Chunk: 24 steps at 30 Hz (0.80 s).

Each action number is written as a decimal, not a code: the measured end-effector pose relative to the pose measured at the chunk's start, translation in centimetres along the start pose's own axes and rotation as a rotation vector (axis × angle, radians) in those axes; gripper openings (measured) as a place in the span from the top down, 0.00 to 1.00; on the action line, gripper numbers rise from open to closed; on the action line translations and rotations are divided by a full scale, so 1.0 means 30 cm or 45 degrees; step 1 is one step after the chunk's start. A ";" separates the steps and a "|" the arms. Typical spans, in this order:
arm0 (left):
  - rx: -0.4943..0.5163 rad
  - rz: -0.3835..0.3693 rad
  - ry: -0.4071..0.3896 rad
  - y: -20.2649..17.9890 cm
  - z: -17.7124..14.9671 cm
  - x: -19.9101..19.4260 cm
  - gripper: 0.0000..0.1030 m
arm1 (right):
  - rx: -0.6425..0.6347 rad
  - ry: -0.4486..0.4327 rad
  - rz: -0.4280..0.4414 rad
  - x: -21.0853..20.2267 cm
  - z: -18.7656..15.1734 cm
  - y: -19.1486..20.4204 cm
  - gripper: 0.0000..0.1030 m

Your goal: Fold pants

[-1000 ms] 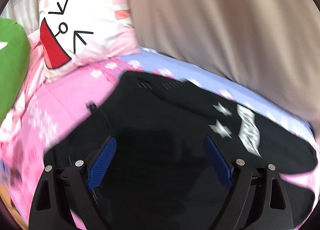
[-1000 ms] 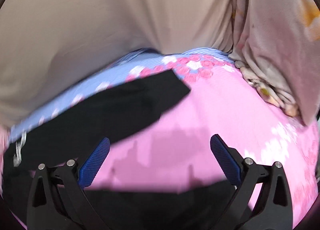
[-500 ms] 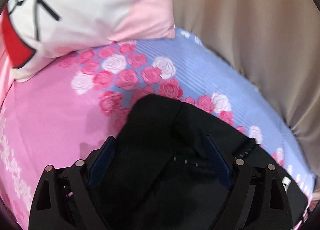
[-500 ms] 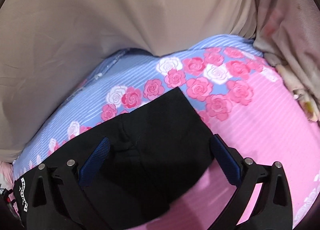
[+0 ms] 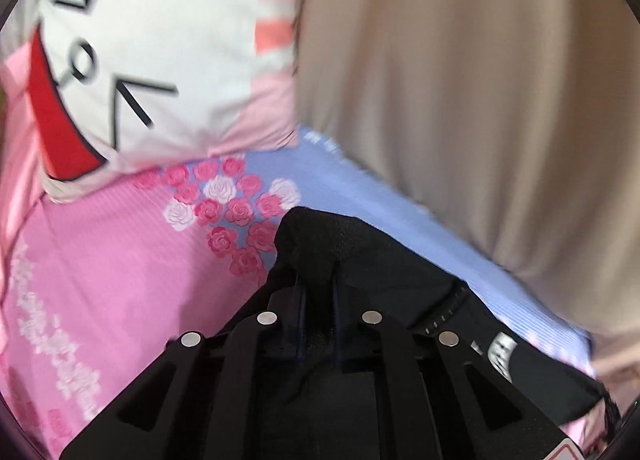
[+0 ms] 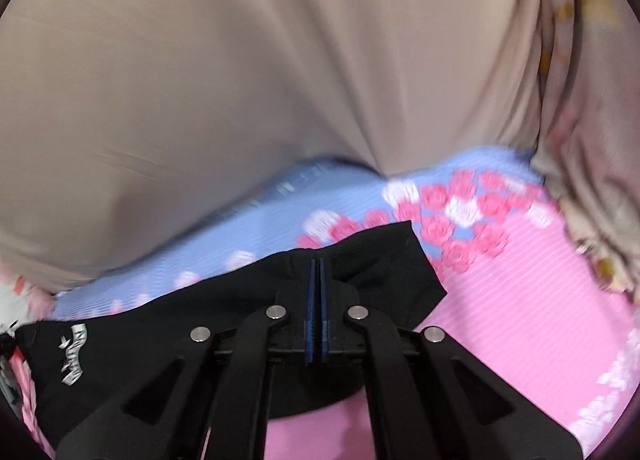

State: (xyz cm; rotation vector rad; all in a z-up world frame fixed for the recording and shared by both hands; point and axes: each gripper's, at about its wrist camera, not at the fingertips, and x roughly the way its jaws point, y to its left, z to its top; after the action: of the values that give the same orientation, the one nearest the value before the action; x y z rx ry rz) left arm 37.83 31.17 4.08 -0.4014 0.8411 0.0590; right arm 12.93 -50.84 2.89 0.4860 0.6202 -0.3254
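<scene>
Presently: black pants lie spread on a bed, one end under each gripper; the left gripper and right gripper have both just closed their jaws, each now pinched on a bunched edge of the cloth. Progress, as judged: corners gripped only, no fold laid over yet, so carrying one end across and smoothing appear to remain. Surroundings: bedsheet in pink and blue with roses, cartoon-face pillow at the head, beige curtain close behind, flowered fabric heaped at one side.
</scene>
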 end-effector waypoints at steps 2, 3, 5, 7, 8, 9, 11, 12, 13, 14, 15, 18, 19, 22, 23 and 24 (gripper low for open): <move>0.043 -0.031 -0.050 0.009 -0.047 -0.140 0.93 | -0.052 -0.050 0.036 -0.105 -0.025 -0.002 1.00; 0.062 -0.045 -0.073 0.023 -0.077 -0.211 0.93 | -0.070 -0.063 0.052 -0.132 -0.038 -0.001 1.00; 0.087 -0.068 -0.102 0.061 -0.139 -0.326 0.93 | -0.116 -0.096 0.088 -0.237 -0.092 -0.021 1.00; 0.103 -0.064 -0.106 0.095 -0.207 -0.394 0.93 | -0.160 -0.092 0.091 -0.323 -0.163 -0.061 1.00; 0.116 -0.037 -0.091 0.126 -0.269 -0.421 0.92 | -0.178 -0.078 0.082 -0.344 -0.202 -0.081 0.99; 0.125 -0.007 -0.072 0.151 -0.317 -0.431 0.92 | -0.188 -0.049 0.074 -0.363 -0.257 -0.116 0.99; 0.140 0.061 -0.003 0.203 -0.426 -0.438 0.89 | -0.192 0.002 0.047 -0.374 -0.340 -0.158 0.99; 0.120 0.068 0.026 0.236 -0.481 -0.431 0.87 | -0.194 0.034 0.032 -0.372 -0.384 -0.185 0.99; 0.100 0.063 0.037 0.264 -0.521 -0.431 0.80 | -0.195 0.060 0.017 -0.377 -0.427 -0.209 0.99; 0.057 0.035 0.033 0.295 -0.569 -0.429 0.76 | -0.193 0.068 -0.033 -0.382 -0.465 -0.233 0.99; 0.011 0.021 0.019 0.320 -0.605 -0.438 0.74 | -0.187 0.067 -0.069 -0.390 -0.487 -0.250 0.96; -0.187 -0.095 -0.074 0.380 -0.684 -0.521 0.51 | -0.117 0.027 -0.097 -0.448 -0.532 -0.305 0.89; -0.237 -0.135 -0.094 0.388 -0.699 -0.547 0.42 | -0.083 -0.001 -0.091 -0.484 -0.540 -0.314 0.77; -0.394 -0.233 -0.143 0.389 -0.734 -0.607 0.29 | -0.009 -0.095 -0.042 -0.565 -0.561 -0.327 0.49; -0.440 -0.272 -0.131 0.373 -0.741 -0.604 0.23 | 0.006 -0.098 -0.010 -0.578 -0.567 -0.321 0.49; -0.467 -0.297 -0.114 0.363 -0.738 -0.589 0.22 | 0.026 -0.097 0.026 -0.583 -0.577 -0.317 0.49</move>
State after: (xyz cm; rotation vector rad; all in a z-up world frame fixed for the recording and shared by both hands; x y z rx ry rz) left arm 7.95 34.93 0.35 -0.8335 0.6902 0.0144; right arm -12.79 -47.22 -1.66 0.4972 0.5381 -0.3299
